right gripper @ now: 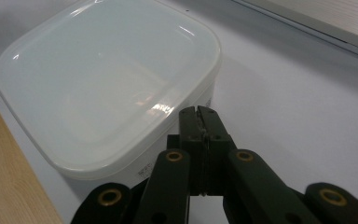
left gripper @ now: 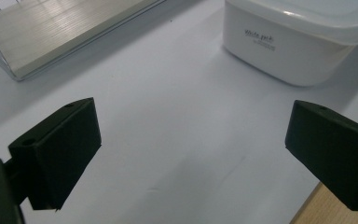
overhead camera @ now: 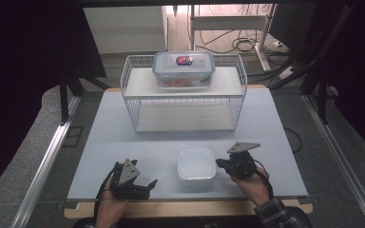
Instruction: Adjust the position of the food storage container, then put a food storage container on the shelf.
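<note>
White lidded container (overhead camera: 196,165): near the table's (overhead camera: 123,142) front edge. Right gripper (right gripper: 200,112): jaws closed, empty, tips beside its wall; approach step. Left gripper (left gripper: 191,144): jaws wide, empty. Next: push or regrip, likely.

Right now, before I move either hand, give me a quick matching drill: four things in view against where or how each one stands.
Things:
1. white container
2. clear lidded box
3. left gripper
4. right gripper

States:
A. jaws shut, beside the white tub
B. on the wire rack's top shelf
C. jaws wide apart, nothing between
D. on the table between both hands

Pairs: 1-D, 2-B, 3-C, 4-A
</note>
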A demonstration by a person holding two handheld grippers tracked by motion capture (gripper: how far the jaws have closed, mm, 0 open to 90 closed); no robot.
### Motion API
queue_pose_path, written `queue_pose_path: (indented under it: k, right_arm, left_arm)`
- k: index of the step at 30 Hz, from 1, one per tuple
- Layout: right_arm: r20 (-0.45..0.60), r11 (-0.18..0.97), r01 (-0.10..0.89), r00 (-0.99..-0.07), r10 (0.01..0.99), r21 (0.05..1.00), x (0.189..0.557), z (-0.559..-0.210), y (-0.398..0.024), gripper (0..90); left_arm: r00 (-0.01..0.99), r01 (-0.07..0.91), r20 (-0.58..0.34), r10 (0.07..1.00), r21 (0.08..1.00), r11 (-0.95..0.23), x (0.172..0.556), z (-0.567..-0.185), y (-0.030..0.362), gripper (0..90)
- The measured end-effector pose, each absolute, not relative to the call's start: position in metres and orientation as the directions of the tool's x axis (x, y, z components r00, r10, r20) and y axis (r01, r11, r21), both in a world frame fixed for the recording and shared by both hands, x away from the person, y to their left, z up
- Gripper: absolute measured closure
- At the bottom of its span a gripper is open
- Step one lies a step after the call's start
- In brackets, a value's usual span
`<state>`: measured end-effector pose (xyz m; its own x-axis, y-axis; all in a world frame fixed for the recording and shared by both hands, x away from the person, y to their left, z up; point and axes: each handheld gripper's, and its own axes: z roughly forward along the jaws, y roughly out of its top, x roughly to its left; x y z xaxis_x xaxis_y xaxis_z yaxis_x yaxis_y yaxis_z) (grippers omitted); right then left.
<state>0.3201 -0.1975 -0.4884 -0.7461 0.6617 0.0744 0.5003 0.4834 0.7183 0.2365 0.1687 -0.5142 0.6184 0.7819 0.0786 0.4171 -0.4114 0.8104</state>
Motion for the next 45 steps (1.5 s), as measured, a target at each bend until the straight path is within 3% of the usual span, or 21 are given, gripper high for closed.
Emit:
queue_pose_path:
  k: [6, 10, 13, 18, 25, 39, 45]
  right_arm:
    - [0.078, 0.495, 0.491, -0.762, 0.642, 0.717, 0.32, -0.489, -0.186, 88.5]
    - [0.055, 0.496, 0.476, -0.76, 0.648, 0.726, 0.319, -0.488, -0.192, 83.0]
    - [0.03, 0.489, 0.445, -0.762, 0.647, 0.751, 0.315, -0.484, -0.205, 69.8]
    - [0.0, 0.498, 0.409, -0.773, 0.635, 0.765, 0.308, -0.483, -0.215, 56.7]
    - [0.022, 0.486, 0.404, -0.786, 0.618, 0.775, 0.303, -0.484, -0.223, 30.6]
    - [-0.018, 0.524, 0.377, -0.8, 0.6, 0.764, 0.301, -0.485, -0.221, 20.7]
    - [0.049, 0.483, 0.429, -0.784, 0.619, 0.763, 0.303, -0.482, -0.221, 13.9]
  left_arm:
    - [0.62, 0.429, 0.067, 0.782, 0.805, -0.409, 0.237, -0.514, 0.17, 3.0]
    - [0.62, 0.443, 0.053, 0.783, 0.8, -0.405, 0.238, -0.515, 0.169, 3.2]
    - [0.624, 0.453, 0.04, 0.78, 0.795, -0.403, 0.238, -0.514, 0.169, 4.0]
    - [0.63, 0.476, 0.02, 0.777, 0.78, -0.406, 0.237, -0.513, 0.167, 5.3]
    - [0.639, 0.457, 0.046, 0.768, 0.78, -0.427, 0.238, -0.516, 0.166, 4.4]
    - [0.634, 0.498, 0.033, 0.773, 0.748, -0.44, 0.24, -0.517, 0.162, 5.4]
    - [0.646, 0.509, -0.017, 0.763, 0.755, -0.414, 0.241, -0.513, 0.159, 4.5]
